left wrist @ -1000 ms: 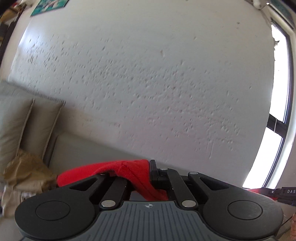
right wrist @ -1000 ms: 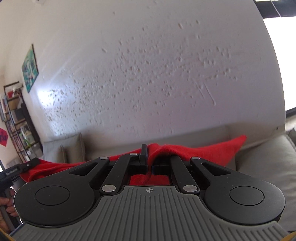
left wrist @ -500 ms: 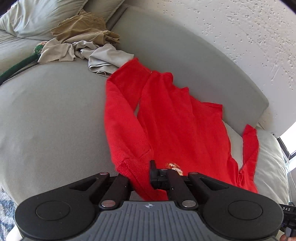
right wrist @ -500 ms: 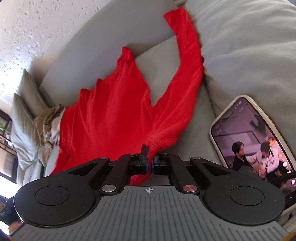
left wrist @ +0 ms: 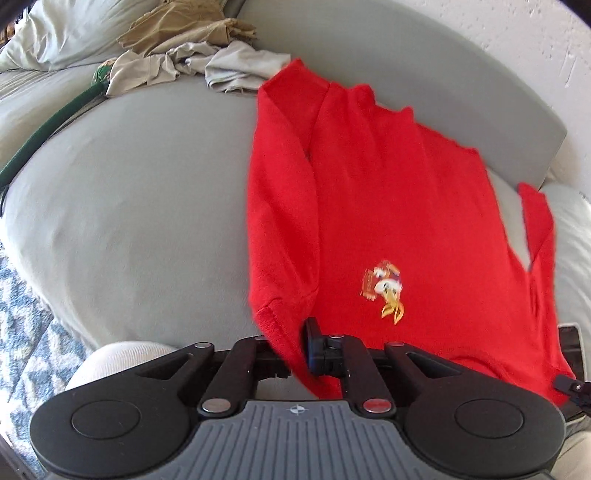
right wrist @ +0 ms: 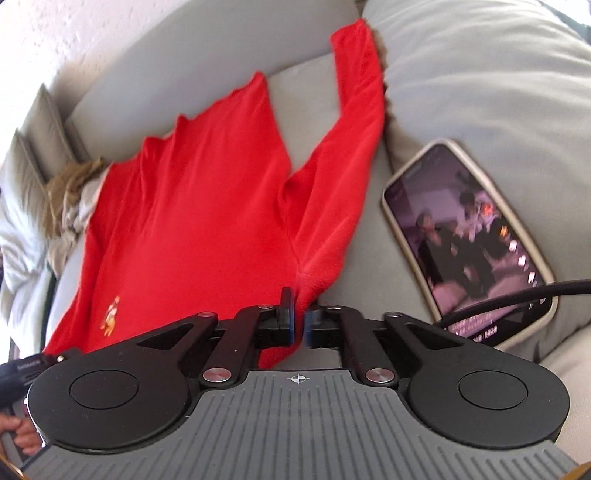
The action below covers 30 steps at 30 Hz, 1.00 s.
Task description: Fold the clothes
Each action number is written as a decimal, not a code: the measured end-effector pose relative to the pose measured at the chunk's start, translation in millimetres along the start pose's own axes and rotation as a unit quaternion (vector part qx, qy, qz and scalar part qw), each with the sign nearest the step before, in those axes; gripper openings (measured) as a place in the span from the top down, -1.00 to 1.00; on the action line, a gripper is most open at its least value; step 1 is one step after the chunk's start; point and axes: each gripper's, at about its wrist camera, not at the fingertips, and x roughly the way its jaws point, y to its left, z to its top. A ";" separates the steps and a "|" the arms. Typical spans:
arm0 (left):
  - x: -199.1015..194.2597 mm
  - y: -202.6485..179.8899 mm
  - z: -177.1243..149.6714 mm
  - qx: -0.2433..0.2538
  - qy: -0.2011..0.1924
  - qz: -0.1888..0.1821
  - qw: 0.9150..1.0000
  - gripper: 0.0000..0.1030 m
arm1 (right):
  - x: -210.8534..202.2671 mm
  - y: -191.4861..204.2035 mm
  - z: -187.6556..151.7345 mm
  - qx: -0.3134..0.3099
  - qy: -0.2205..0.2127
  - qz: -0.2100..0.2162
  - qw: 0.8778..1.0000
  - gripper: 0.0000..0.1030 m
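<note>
A red long-sleeved sweater [left wrist: 388,206] [right wrist: 192,206] lies spread front up on the grey sofa seat [left wrist: 140,206], with a small emblem [left wrist: 386,288] on its chest. My left gripper [left wrist: 291,350] is at one near shoulder corner. Its jaws are opening, with the red fabric draped between them and covering the left finger. My right gripper [right wrist: 300,325] is at the other shoulder corner; its jaws are opening too, a narrow gap showing with the cloth's edge in it. One sleeve lies along the body; the other [right wrist: 362,110] reaches up to the backrest.
A phone [right wrist: 469,236] with a lit screen lies on the cushion right of the sweater, a black cable [right wrist: 517,295] crossing it. A pile of beige clothes [left wrist: 192,48] sits at the sofa's far left beside a pillow [left wrist: 59,33]. A patterned rug [left wrist: 22,332] lies below.
Both grippers came down from facing the wall, laying the sweater flat on the sofa. Their jaws, clamped on the fabric before, now stand slightly apart.
</note>
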 end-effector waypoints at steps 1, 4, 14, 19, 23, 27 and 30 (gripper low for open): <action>-5.1 -0.4 -5.8 0.003 0.004 0.002 1.000 0.57 | -3.0 -1.4 -5.6 -0.005 0.005 -0.003 1.000 0.57; -26.5 -5.1 -22.5 0.031 0.011 0.002 0.999 0.37 | -29.8 -5.6 -27.8 -0.020 0.002 0.008 1.000 0.37; -52.9 -54.3 -49.9 0.170 -0.003 -0.021 0.985 0.01 | -93.1 -7.3 -70.9 -0.033 -0.047 0.061 0.996 0.06; -46.9 -68.5 -59.7 0.175 -0.010 -0.016 0.984 -0.25 | -83.2 -1.3 -71.5 -0.035 -0.030 0.062 0.997 0.06; -39.7 -73.4 -64.9 0.179 0.011 -0.025 0.983 -0.26 | -79.4 -1.0 -73.0 -0.031 -0.021 0.061 0.997 0.05; -35.8 -74.2 -66.4 0.179 0.016 -0.023 0.983 -0.27 | -76.8 -1.9 -73.5 -0.028 -0.017 0.061 0.998 0.05; -34.8 -73.7 -65.8 0.177 0.013 -0.024 0.984 -0.28 | -75.3 -1.7 -74.0 -0.027 -0.014 0.061 0.998 0.04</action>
